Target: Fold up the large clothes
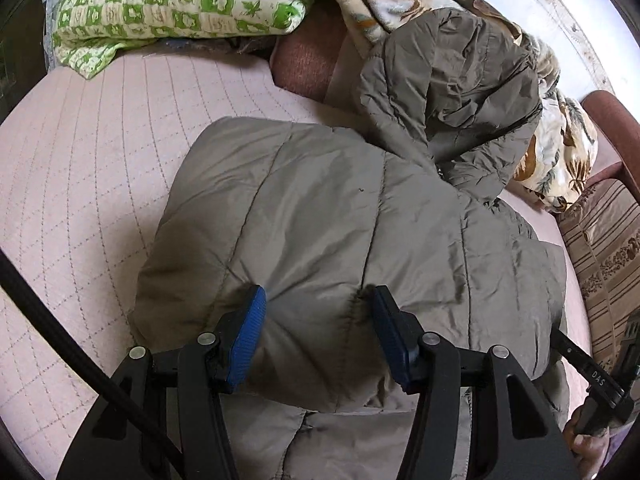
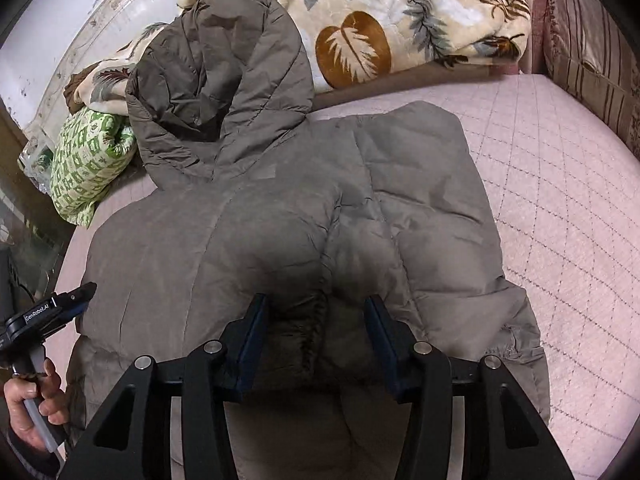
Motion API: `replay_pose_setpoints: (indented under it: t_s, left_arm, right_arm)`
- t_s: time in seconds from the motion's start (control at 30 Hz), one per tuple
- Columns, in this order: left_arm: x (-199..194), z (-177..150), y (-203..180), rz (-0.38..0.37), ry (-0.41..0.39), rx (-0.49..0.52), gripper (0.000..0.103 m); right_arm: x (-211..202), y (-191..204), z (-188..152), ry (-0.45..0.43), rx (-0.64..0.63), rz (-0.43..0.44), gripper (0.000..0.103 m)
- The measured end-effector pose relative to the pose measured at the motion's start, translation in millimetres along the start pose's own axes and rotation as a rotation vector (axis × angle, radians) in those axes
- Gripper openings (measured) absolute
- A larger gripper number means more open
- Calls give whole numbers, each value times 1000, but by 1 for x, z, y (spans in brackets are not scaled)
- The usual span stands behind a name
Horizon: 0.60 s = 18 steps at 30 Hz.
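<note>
One padded coat (image 2: 280, 216), spread on bed cover (image 2: 560, 200), bunched between both tongs. Left tongs (image 1: 316, 300): clamped on coat fabric. Right tongs (image 2: 316, 308): likewise clamped. Beyond: two blankets, one hood (image 2: 216, 80).

A bed (image 2: 560, 184) with a pale pink quilted cover carries a grey-brown padded hooded jacket (image 2: 288, 216) spread flat. At its far edge lie a leaf-print blanket (image 2: 384, 24) and a green-and-white patterned quilt (image 1: 176, 4), bunched up.

"GenRobot.AI" on left gripper (image 2: 82, 294) body
</note>
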<state>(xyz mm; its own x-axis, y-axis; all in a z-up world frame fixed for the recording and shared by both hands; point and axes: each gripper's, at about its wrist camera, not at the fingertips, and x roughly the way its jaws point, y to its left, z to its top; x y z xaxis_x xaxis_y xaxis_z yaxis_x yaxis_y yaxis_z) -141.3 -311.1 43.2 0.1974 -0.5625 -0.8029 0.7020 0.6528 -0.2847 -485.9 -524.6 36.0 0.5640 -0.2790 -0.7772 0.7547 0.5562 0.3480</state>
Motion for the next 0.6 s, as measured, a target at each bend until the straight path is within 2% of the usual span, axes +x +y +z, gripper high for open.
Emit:
replay_pose_setpoints:
  t_s: [0.2, 0.3, 0.4, 0.6]
  left_arm:
    - [-19, 4, -11, -3, -50, 36, 55]
    - [-24, 13, -19, 10, -68, 64, 55]
    - [-22, 21, -20, 30, -65, 69, 55]
    - [1, 30, -1, 88, -14, 29, 55]
  right_arm:
    - [-14, 2, 2, -35, 2, 0, 54]
    - [-26, 4, 7, -85, 14, -1, 54]
    - [-35, 6, 11, -131, 14, 6, 54]
    - [-25, 10, 11, -103, -10, 12, 54]
